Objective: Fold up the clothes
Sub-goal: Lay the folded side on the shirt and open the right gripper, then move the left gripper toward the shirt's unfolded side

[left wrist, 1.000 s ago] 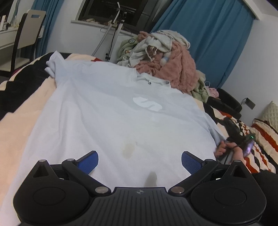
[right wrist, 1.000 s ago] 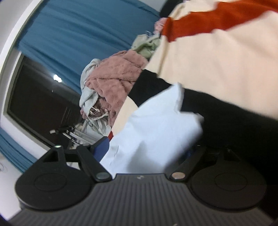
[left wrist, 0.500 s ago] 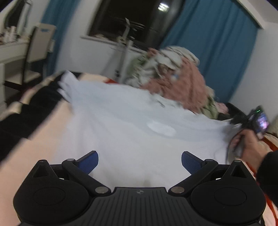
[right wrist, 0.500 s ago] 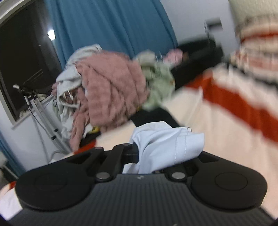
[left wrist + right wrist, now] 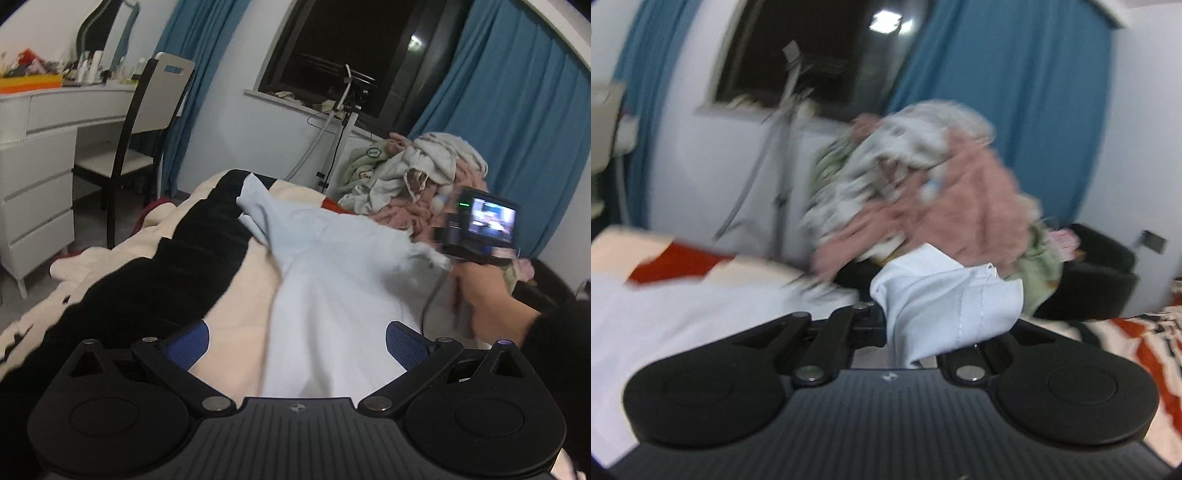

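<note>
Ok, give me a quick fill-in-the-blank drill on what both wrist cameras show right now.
1. The right gripper is shut on a bunched edge of the light ____ shirt.
2. The left gripper has its jaws ____, with nothing between them.
3. The chair stands at the white ____.
4. Beyond the shirt lies a pile of clothes in front of the blue ____.

Missing words: blue; open; dresser; curtain
</note>
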Demonstrator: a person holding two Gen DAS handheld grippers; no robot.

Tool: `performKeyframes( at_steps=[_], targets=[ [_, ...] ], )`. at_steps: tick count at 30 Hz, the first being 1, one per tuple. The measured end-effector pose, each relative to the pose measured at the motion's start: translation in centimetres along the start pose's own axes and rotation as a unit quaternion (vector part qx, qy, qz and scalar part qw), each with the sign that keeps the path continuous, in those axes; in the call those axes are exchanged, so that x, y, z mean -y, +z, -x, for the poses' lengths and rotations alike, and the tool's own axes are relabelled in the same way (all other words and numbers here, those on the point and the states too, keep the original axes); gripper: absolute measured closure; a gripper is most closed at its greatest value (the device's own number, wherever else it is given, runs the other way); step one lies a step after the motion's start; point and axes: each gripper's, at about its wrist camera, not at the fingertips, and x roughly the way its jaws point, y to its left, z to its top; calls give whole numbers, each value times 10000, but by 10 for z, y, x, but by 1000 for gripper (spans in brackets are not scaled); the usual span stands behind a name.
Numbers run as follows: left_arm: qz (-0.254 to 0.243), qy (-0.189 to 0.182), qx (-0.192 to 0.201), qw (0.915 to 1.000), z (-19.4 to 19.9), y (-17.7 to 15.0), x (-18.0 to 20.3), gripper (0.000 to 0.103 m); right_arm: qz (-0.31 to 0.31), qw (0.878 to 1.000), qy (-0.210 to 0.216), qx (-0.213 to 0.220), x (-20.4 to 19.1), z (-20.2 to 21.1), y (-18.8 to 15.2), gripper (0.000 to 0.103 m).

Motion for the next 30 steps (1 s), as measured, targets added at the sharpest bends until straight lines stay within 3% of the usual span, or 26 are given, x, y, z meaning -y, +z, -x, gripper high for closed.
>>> performKeyframes(
  at_steps=[4,5,6,8,11,16,20,26,30],
  targets=[
    [-108,211,-125,9996,-24,-2,-7,0,-24,9977,388,-549,-42,-22,-17,87],
    [-97,220,-176,9996,-30,-2,-9,0,-99,9963,531,-664,-43,-25,-17,69],
    [-103,229,-239,9994,-35,-4,-10,0,-174,9945,673,-778,-44,-28,-18,36],
    [-120,216,-376,9990,-43,-6,-11,0,-382,9894,1005,-972,-43,-29,-17,5],
    [-119,106,-506,9986,-47,-9,-9,0,-699,9786,1610,-1075,-37,-13,-11,6],
    [-357,93,-430,9984,-35,-12,3,0,-936,9739,1957,-662,-9,63,2,6],
    [-386,-170,-104,9991,-6,-14,11,0,-1209,9692,2111,-386,34,134,-2,6],
    [-892,-286,76,9956,25,-25,40,0,-1160,9735,1973,39,101,256,-40,6],
    [-1109,-335,132,9932,47,-31,54,0,-1244,9733,1928,-61,134,320,-83,6]
  ],
)
